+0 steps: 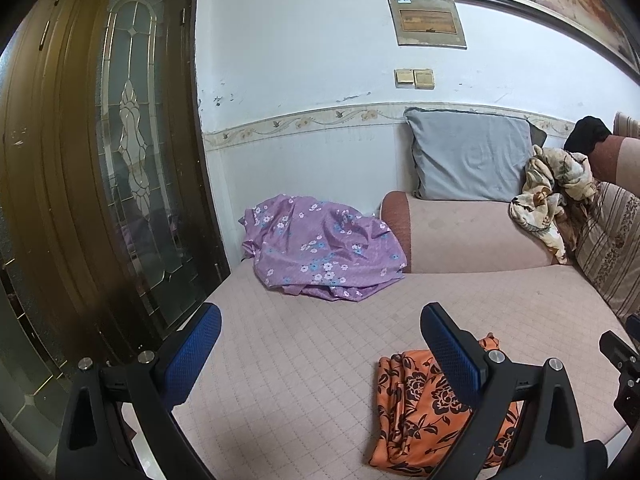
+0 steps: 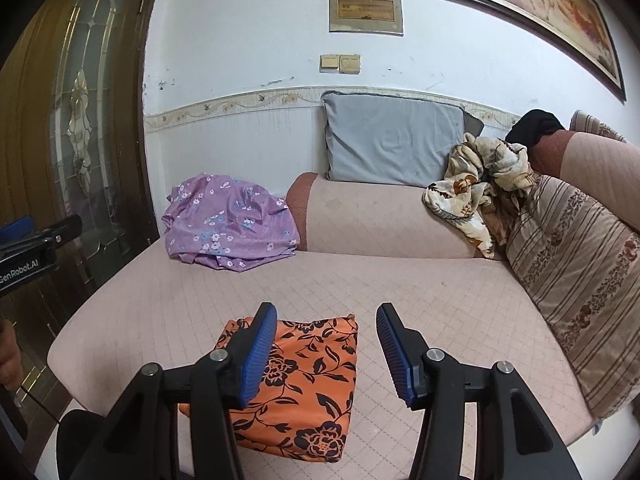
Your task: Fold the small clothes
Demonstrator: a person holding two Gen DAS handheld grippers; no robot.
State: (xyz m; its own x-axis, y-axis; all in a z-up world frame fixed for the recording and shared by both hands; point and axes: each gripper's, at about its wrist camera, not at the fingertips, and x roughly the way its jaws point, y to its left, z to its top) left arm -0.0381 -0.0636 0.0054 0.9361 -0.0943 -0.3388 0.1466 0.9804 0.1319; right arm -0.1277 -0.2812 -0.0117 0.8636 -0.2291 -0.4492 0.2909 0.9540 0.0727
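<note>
Folded orange cloth (image 2: 298, 384) lies below open right gripper (image 2: 326, 354), untouched

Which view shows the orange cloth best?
Right wrist: the orange cloth lies folded and nearly whole, only its left edge behind a finger. Left wrist shows it partly hidden by the left gripper.
</note>
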